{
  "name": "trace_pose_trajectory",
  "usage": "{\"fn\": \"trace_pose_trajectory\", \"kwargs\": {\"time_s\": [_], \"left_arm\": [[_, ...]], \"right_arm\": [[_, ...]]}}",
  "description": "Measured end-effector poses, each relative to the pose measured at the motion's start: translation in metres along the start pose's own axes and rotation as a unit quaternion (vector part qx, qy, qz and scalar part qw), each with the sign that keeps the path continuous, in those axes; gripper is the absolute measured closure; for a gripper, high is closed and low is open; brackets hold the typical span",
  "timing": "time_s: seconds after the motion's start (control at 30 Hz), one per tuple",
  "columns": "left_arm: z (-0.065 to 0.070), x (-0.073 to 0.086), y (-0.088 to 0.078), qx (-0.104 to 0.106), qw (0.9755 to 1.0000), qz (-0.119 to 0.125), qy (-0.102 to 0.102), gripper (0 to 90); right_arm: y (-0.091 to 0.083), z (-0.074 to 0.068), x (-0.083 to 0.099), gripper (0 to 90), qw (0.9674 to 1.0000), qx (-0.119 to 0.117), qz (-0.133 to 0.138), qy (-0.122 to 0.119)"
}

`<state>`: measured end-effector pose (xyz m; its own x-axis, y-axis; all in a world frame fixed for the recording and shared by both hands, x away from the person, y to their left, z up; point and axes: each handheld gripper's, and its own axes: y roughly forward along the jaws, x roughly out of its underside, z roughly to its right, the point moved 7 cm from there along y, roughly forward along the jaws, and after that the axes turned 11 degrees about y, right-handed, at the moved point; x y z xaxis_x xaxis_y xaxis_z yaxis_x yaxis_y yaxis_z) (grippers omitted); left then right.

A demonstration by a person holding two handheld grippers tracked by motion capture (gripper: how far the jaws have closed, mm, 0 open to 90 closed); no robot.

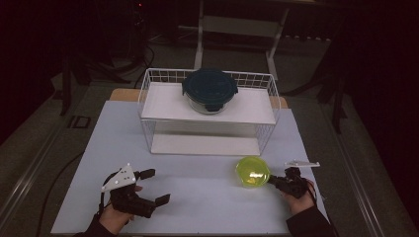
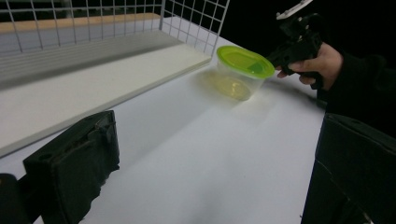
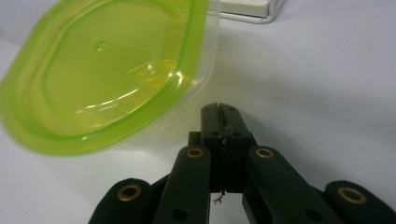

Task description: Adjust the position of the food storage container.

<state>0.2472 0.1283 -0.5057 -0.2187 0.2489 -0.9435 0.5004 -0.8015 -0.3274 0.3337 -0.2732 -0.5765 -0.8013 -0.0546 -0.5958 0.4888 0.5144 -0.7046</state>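
A clear plastic container with a yellow-green lid (image 1: 252, 171) (image 2: 243, 63) (image 3: 107, 70) stands on the white table just in front of the rack's right end. My right gripper (image 1: 271, 181) (image 2: 273, 58) (image 3: 219, 109) is at its right side. Its jaws are shut together with nothing between them, and their tips lie close beside the container's wall, under the lid's rim. My left gripper (image 1: 154, 186) (image 2: 210, 186) rests near the table's front left. It is open and empty and points toward the container.
A white wire rack (image 1: 148, 98) (image 2: 196, 18) with two shelves stands at the middle back of the table. On its top shelf sits a glass bowl with a dark blue lid (image 1: 210, 89). The white tabletop (image 1: 197, 182) lies bare between the two grippers.
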Motion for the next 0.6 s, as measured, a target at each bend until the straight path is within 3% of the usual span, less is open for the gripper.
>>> {"fn": "trace_pose_trajectory", "kwargs": {"time_s": [0.27,0.37,0.6], "left_arm": [[0.000,0.001,-0.001,0.000,1.0000,0.002,0.000,0.0],[0.000,0.001,-0.001,0.000,1.0000,0.000,0.001,0.0],[0.001,0.001,-0.001,0.001,1.0000,-0.001,0.002,0.0]], "right_arm": [[0.011,-0.013,-0.001,90.0,0.9998,-0.011,-0.015,-0.013],[0.016,-0.023,0.000,90.0,0.9993,-0.027,-0.020,-0.019],[0.025,-0.044,-0.001,90.0,0.9979,-0.041,-0.030,-0.041]]}}
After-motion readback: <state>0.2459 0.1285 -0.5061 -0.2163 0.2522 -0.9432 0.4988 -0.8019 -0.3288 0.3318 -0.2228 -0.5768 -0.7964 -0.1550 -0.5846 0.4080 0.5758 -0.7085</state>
